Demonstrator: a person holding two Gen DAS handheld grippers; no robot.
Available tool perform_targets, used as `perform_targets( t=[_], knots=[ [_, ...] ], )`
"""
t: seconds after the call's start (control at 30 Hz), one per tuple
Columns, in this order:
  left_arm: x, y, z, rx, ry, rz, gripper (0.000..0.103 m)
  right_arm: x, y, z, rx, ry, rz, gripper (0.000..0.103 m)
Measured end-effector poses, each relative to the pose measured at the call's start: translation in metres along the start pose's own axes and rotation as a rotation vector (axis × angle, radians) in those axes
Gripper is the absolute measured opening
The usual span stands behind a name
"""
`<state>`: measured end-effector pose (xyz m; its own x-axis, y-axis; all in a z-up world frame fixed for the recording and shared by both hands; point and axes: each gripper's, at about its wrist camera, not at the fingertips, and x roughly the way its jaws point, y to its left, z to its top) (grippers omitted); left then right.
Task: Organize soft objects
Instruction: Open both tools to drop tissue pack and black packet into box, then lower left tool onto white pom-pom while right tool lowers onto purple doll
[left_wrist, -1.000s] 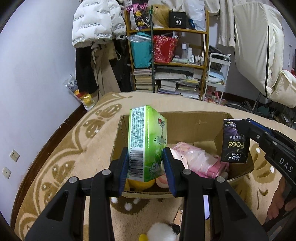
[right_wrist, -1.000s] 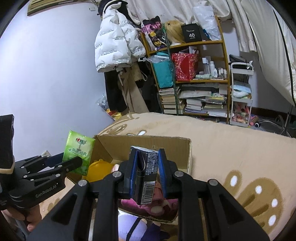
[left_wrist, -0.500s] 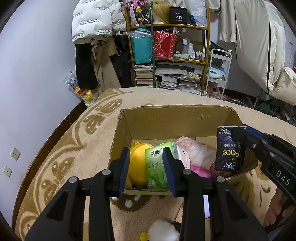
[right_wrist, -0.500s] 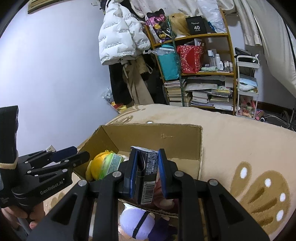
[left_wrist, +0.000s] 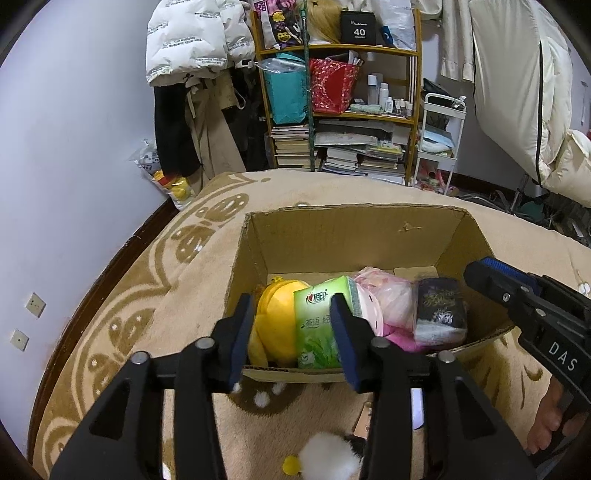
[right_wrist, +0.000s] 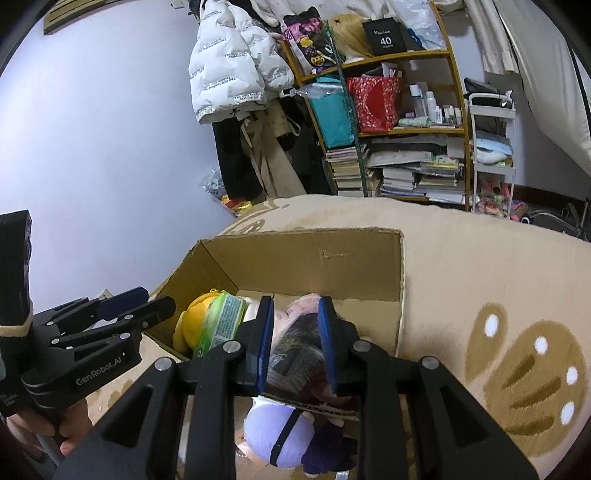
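Observation:
An open cardboard box (left_wrist: 354, 236) (right_wrist: 306, 258) sits on the beige rug. Inside lie a yellow plush (left_wrist: 275, 314) (right_wrist: 190, 319), a green tissue pack (left_wrist: 319, 325) (right_wrist: 221, 325), a pink bag (left_wrist: 388, 299) and a black tissue pack (left_wrist: 439, 310) (right_wrist: 295, 354). My left gripper (left_wrist: 293, 339) is open above the box's near edge, with the green pack lying free beyond its fingers. My right gripper (right_wrist: 295, 345) is open over the box with the black pack free below it; it also shows in the left wrist view (left_wrist: 517, 295). The left gripper appears in the right wrist view (right_wrist: 122, 314).
A purple plush (right_wrist: 284, 439) lies on the rug before the box. A white and yellow plush (left_wrist: 325, 458) lies under the left gripper. A cluttered shelf (left_wrist: 343, 103), hanging coats (left_wrist: 195, 74) and a white cart (left_wrist: 439, 140) stand beyond the rug's far edge.
Both grippers opened. The green tissue pack dropped into the box first, then the black pack fell in at the right side. Both grippers drew back slightly.

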<state>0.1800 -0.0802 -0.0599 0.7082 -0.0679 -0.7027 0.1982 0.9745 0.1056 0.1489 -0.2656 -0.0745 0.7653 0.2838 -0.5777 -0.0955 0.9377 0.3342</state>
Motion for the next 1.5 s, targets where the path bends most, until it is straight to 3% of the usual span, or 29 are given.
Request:
perform_targets(
  t=[0.23, 0.3, 0.47, 0.57, 0.67, 0.8, 0.97, 1.03, 1.27, 1.5],
  knots=[
    [-0.015, 0.01, -0.002, -0.007, -0.02, 0.007, 0.057, -0.009, 0.008, -0.001, -0.015, 0.004, -0.002, 0.029],
    [-0.019, 0.016, -0.002, -0.021, -0.019, 0.013, 0.064, -0.013, 0.01, -0.001, -0.017, 0.0, -0.007, 0.039],
    [-0.033, 0.026, -0.004, -0.036, -0.032, 0.024, 0.073, -0.025, 0.016, -0.001, -0.024, -0.007, -0.014, 0.043],
    [-0.045, 0.027, -0.007, -0.045, -0.044, 0.029, 0.079, -0.036, 0.017, -0.003, -0.02, -0.016, -0.023, 0.06],
    [-0.056, 0.03, -0.009, -0.051, -0.052, 0.029, 0.086, -0.048, 0.019, -0.003, -0.014, -0.028, -0.027, 0.064],
    [-0.075, 0.032, -0.014, -0.061, -0.07, 0.033, 0.093, -0.064, 0.021, -0.002, -0.007, -0.05, -0.027, 0.084],
    [-0.091, 0.031, -0.02, -0.055, -0.088, 0.031, 0.099, -0.085, 0.027, 0.0, -0.007, -0.078, -0.035, 0.093],
    [-0.095, 0.031, -0.022, -0.055, -0.089, 0.032, 0.1, -0.092, 0.03, 0.0, -0.011, -0.089, -0.043, 0.102],
    [-0.109, 0.033, -0.032, -0.077, -0.087, 0.025, 0.102, -0.103, 0.035, -0.004, -0.021, -0.098, -0.052, 0.103],
    [-0.101, 0.025, -0.04, -0.04, -0.018, 0.021, 0.102, -0.097, 0.032, -0.015, -0.018, -0.066, -0.056, 0.103]
  ],
)
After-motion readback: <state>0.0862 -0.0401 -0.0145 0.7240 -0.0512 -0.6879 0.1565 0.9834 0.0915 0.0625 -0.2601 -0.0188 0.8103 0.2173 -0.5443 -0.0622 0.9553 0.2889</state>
